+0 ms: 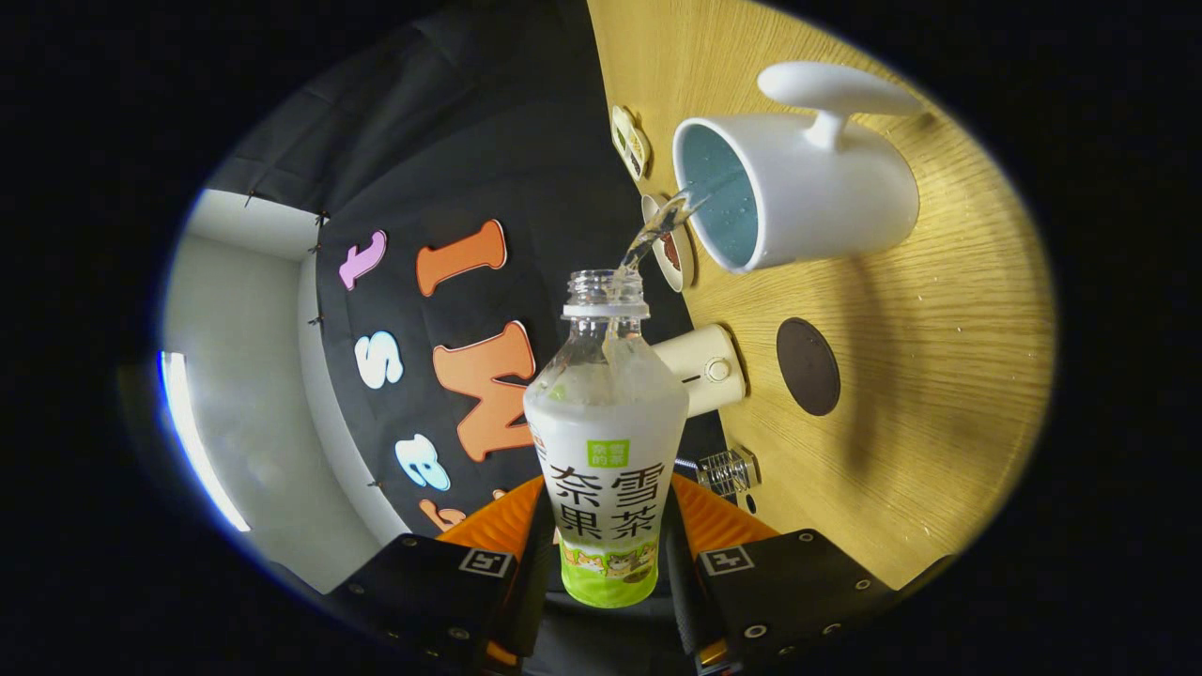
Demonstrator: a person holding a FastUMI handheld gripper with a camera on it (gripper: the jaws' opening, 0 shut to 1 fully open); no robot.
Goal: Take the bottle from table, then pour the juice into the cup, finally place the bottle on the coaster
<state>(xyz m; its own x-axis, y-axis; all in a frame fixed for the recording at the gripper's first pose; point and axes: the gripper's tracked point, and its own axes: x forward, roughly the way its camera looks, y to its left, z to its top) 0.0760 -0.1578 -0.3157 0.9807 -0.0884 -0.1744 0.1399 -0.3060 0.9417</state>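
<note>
Gripper view. The gripper (608, 554) is seen clamped on the bottle (607, 451), one finger pressed to each side of its lower labelled body. The bottle is uncapped and held tipped with the whole view rolled, so the wooden table (939, 376) stands on edge. From the bottle mouth a clear stream of juice (657, 230) is seen running toward 1 o'clock into the white cup (808, 192), whose open mouth faces the bottle. The dark round coaster (808, 366) lies on the table at about 3 o'clock from the bottle neck, below the cup, apart from both. A small white appliance (704, 371) is noted just behind the bottle shoulder.
</note>
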